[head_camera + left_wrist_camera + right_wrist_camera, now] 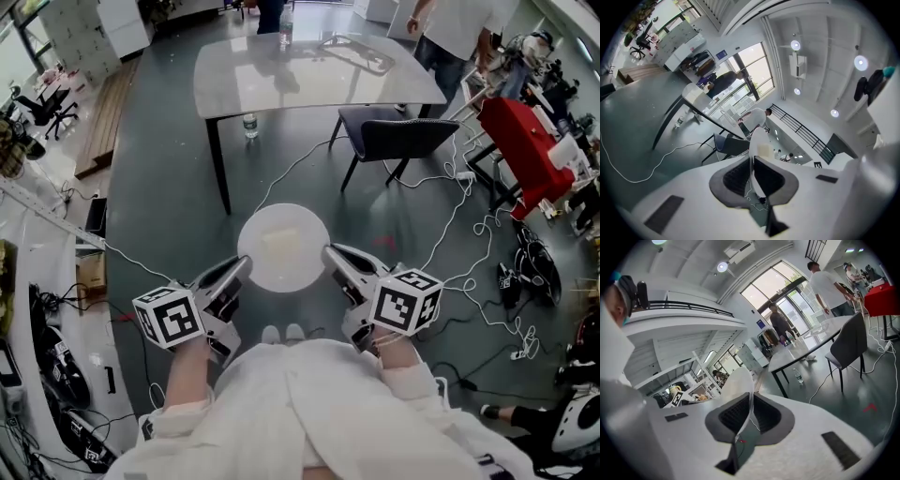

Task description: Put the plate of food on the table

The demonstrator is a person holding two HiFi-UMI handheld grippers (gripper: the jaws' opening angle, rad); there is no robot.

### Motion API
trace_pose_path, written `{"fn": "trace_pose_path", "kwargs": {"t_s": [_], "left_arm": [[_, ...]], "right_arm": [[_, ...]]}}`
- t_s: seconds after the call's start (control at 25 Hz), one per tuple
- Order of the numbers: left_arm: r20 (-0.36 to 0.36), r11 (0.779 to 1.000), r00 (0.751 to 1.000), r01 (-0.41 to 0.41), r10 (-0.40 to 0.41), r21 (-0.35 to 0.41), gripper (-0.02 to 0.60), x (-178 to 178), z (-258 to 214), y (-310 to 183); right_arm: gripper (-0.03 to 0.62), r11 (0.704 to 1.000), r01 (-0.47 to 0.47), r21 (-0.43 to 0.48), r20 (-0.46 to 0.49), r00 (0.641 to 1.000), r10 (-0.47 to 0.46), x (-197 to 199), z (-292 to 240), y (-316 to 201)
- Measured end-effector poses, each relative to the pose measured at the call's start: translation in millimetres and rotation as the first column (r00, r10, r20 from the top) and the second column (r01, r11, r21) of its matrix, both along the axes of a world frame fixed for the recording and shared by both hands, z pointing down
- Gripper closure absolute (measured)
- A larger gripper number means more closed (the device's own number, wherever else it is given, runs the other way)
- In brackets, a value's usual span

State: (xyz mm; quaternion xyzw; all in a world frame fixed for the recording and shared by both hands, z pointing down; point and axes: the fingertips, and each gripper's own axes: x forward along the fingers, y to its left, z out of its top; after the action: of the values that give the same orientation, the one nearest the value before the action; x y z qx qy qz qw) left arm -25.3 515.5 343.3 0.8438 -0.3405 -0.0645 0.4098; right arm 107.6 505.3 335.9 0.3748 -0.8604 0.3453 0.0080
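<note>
L gripper (246, 263) & R gripper (327, 251) clamped on plate (282, 272) rims. Table (309, 70) ahead, chair (398, 136) beside it, floor cable (281, 178) btwn.

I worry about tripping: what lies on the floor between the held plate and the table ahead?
In the head view, a white cable crosses the grey floor between plate and table.

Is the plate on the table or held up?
Held up. The plate is over the floor, short of the table, its rim pinched by the left tongs and right tongs.
</note>
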Motion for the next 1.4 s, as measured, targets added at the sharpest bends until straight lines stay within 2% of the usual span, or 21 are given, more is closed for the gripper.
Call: {"fn": "trace_pose_path", "kwargs": {"t_s": [0.16,0.28,0.52,0.6,0.92,1.16,1.28,1.4], "left_arm": [[0.013,0.999,0.999,0.04,-0.04,-0.007,0.545,5.3,7.8,-2.3],[0.0,0.998,0.999,0.054,-0.054,-0.028,0.545,9.6,11.7,-5.0],[0.008,0.998,0.998,0.063,-0.063,-0.011,0.545,25.4,14.6,-20.4],[-0.012,0.997,0.998,0.067,-0.067,-0.027,0.545,28.3,19.8,-24.8],[-0.007,0.997,0.998,0.057,-0.057,-0.052,0.545,25.1,26.0,-47.0],[-0.001,0.997,0.999,0.04,-0.04,-0.065,0.545,18.0,33.8,-91.5],[0.021,0.999,0.999,0.025,-0.024,-0.041,0.545,6.7,26.6,-125.0],[0.012,0.999,1.0,0.014,-0.013,-0.042,0.545,-9.1,20.2,-162.7]], "right_arm": [[0.577,1.0,0.011,-0.005,-0.075,0.997,-0.011,4.0,11.4,-6.5],[0.579,1.0,0.015,-0.018,-0.004,1.0,-0.015,8.3,9.2,-12.4],[0.579,0.999,0.041,-0.034,0.09,0.995,-0.038,25.1,13.7,-27.1],[0.579,0.998,0.036,-0.044,0.136,0.99,-0.029,28.5,15.0,-30.8],[0.579,0.996,0.028,-0.083,0.152,0.988,-0.015,24.7,25.2,-56.8],[0.579,0.996,0.012,-0.092,0.154,0.988,0.002,18.2,36.4,-99.4],[0.579,0.997,0.008,-0.073,0.126,0.992,0.001,5.8,33.6,-133.2],[0.579,0.998,-0.014,-0.058,0.13,0.991,0.022,-10.1,24.8,-173.2]]}}
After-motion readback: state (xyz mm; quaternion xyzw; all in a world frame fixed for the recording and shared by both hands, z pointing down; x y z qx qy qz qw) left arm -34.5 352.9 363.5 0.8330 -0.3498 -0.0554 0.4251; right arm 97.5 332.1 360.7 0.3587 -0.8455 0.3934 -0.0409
